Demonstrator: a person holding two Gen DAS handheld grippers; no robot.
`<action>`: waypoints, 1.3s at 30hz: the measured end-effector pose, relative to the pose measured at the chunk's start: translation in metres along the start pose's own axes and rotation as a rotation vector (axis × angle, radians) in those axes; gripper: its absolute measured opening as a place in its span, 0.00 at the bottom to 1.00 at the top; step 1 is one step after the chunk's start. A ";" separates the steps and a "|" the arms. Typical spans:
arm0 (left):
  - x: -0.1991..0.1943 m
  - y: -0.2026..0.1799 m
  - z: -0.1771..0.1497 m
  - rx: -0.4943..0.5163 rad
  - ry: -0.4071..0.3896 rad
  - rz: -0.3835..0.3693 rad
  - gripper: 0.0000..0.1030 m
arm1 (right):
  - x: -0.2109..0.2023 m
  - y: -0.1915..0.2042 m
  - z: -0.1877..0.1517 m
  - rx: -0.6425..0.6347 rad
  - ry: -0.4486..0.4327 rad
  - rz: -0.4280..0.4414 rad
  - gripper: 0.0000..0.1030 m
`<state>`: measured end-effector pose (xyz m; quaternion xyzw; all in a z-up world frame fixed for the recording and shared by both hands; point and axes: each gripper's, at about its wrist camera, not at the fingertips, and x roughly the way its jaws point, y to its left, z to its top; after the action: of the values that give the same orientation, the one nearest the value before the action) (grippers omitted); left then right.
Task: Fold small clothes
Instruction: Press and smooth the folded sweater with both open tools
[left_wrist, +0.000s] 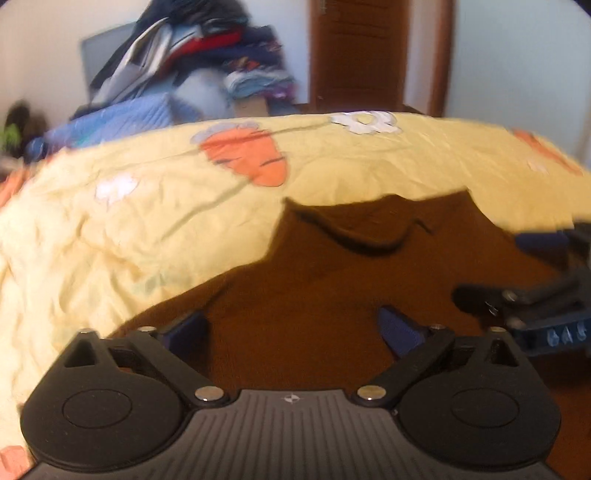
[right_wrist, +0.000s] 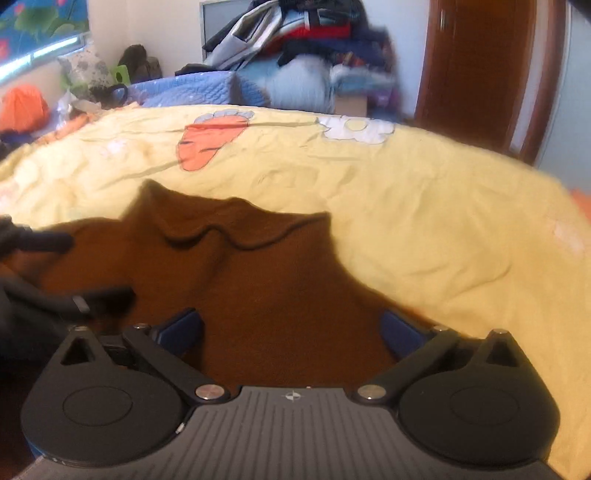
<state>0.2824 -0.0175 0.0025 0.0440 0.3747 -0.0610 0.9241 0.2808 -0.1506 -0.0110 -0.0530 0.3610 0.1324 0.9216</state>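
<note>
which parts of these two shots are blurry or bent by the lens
Left wrist view: clothes pile and right gripper smeared by motion, bedspread edge bowed by the fisheye. Right wrist view: brown garment soft, door frame curved.

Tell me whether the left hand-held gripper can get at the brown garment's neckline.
Probably yes. The left hand-held gripper is open over the brown garment, and nothing lies between it and the neckline.
</note>
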 end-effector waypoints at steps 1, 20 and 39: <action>-0.001 -0.002 -0.002 0.005 -0.012 0.008 1.00 | -0.001 -0.002 -0.003 0.007 -0.018 0.003 1.00; -0.107 -0.012 -0.066 -0.042 0.038 0.090 0.99 | -0.089 0.000 -0.059 -0.025 -0.027 -0.065 1.00; -0.226 -0.019 -0.206 -0.029 0.024 0.000 1.00 | -0.205 0.048 -0.187 -0.132 -0.065 0.043 1.00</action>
<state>-0.0234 0.0078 0.0122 0.0314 0.3865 -0.0553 0.9201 0.0012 -0.1832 -0.0085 -0.1016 0.3224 0.1772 0.9243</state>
